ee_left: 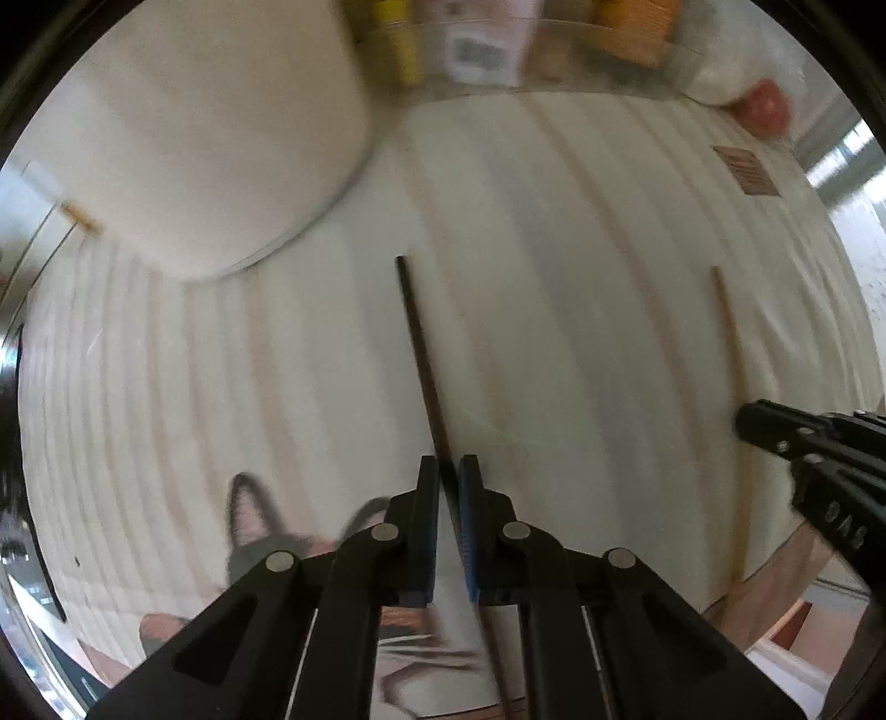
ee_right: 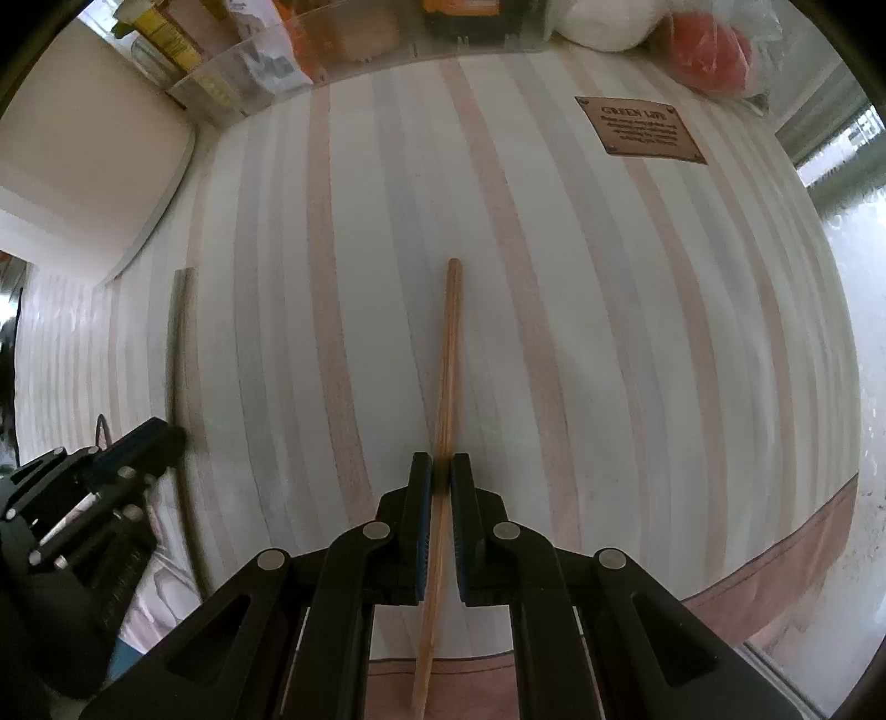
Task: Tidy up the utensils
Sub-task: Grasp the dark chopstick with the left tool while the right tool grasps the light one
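Observation:
My left gripper (ee_left: 449, 471) is shut on a dark brown chopstick (ee_left: 416, 343) that points away over the striped tablecloth (ee_left: 581, 310). My right gripper (ee_right: 441, 468) is shut on a light wooden chopstick (ee_right: 448, 354), also pointing away. In the left wrist view the light chopstick (ee_left: 730, 354) and the right gripper (ee_left: 775, 432) show at the right. In the right wrist view the other chopstick (ee_right: 180, 343) looks blurred at the left, with the left gripper (ee_right: 149, 437) beside it.
A clear bin (ee_right: 354, 61) of packaged goods stands at the table's far edge. A white bag with a red object (ee_right: 709, 44) lies at far right. A brown label patch (ee_right: 639, 130) sits on the cloth. A cream rounded object (ee_left: 194, 138) is far left.

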